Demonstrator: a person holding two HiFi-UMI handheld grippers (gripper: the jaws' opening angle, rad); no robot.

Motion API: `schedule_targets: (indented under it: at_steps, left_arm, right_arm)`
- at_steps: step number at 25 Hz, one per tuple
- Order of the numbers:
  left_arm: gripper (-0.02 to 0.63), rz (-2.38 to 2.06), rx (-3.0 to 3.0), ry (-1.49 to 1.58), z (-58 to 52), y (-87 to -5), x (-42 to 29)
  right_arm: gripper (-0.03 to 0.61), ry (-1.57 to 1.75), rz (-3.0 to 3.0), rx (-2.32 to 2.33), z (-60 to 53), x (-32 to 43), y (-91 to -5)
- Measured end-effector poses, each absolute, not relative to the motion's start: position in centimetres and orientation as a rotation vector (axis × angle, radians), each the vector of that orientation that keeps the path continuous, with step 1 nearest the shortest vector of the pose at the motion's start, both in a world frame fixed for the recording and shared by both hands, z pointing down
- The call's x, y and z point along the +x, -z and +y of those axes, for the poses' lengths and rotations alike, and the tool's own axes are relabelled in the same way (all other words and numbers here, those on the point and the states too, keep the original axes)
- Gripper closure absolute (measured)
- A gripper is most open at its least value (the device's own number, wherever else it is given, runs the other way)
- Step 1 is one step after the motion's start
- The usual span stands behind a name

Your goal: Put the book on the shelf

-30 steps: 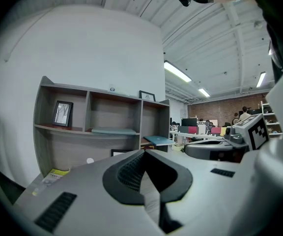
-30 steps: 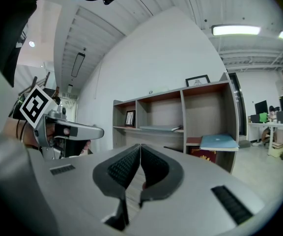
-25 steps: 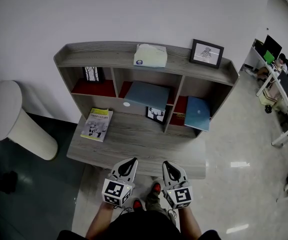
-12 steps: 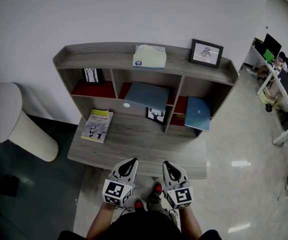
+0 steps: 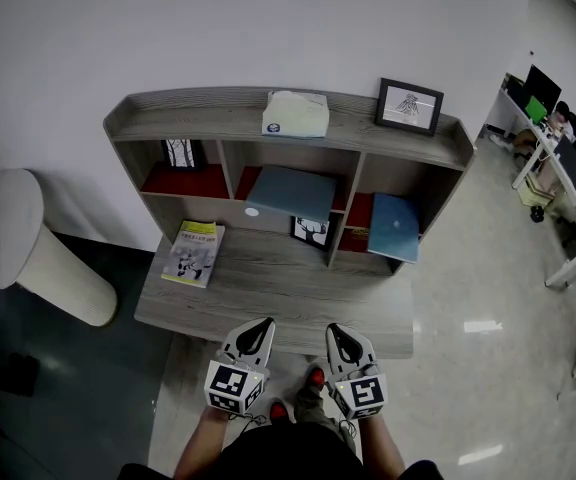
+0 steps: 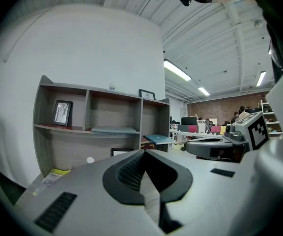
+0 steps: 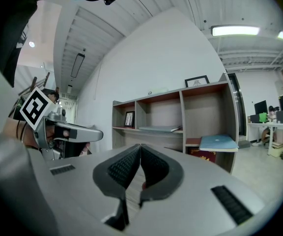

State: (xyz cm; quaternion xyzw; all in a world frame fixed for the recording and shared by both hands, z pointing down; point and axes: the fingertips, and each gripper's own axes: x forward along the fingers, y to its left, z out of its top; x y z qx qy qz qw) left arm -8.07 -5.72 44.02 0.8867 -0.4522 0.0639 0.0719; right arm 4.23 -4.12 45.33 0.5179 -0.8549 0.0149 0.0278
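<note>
Paperback book (image 5: 194,252): yellow-and-grey cover, lying flat and face up on the left part of the grey wooden desk (image 5: 288,293), just in front of the grey wooden shelf unit's (image 5: 198,118) left compartment.
Long axis: runs from the desk's front toward the shelf unit, slightly skewed, yellow end nearest the shelf unit.
Left gripper (image 5: 255,329): jaws closed together, nothing between them, at the desk's front edge, well apart from the book.
Right gripper (image 5: 339,332): jaws likewise closed, empty, beside the left one.
</note>
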Motion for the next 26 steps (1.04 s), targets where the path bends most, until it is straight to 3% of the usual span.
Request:
schedule_targets:
  at_steps: [26]
  left_arm:
    - [0.611,-1.351,2.672,-0.186,-5.55,-43.94,-7.85]
  right_arm:
    - [0.548,-0.05,-2.645,1.615,-3.88,4.18,-44.69]
